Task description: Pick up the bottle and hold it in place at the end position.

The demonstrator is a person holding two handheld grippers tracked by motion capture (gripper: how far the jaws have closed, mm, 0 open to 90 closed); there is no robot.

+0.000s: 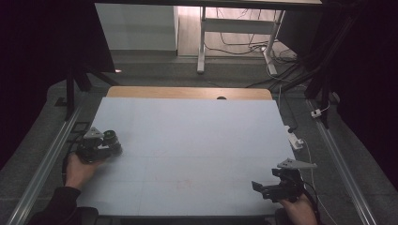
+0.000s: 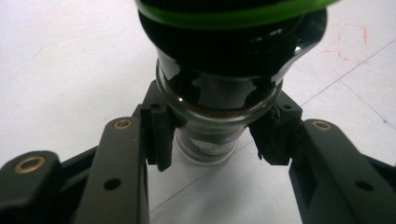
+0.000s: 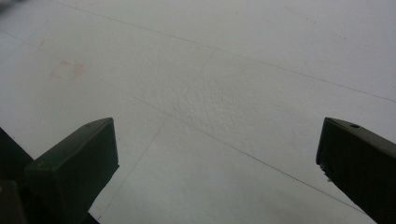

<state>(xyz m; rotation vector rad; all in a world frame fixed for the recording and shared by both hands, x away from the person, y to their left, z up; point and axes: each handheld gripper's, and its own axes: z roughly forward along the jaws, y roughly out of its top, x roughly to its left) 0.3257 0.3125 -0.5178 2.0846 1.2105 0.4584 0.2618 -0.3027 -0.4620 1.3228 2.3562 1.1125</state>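
Observation:
A small glass jar [image 2: 219, 88] with dark contents and a black lid edged in green stands on the pale sheet [image 1: 187, 136] at the left side of the table. My left gripper [image 2: 212, 135] is shut on the jar, its pads [image 2: 161, 133] pressing on the glass just below the lid. In the high view the same jar [image 1: 111, 137] sits at the tip of the left gripper [image 1: 109, 144], which a hand holds low over the sheet. At the near right my right gripper [image 1: 257, 186] rests open; its jaws [image 3: 217, 149] stand wide apart over bare sheet with nothing between them.
The sheet covers a wooden table [image 1: 187, 92] whose far edge shows. Metal rails [image 1: 51, 154] run along both sides. A white power strip [image 1: 294, 139] and cables lie off the right edge. Faint red marks [image 1: 183, 183] and pencil lines cross the sheet.

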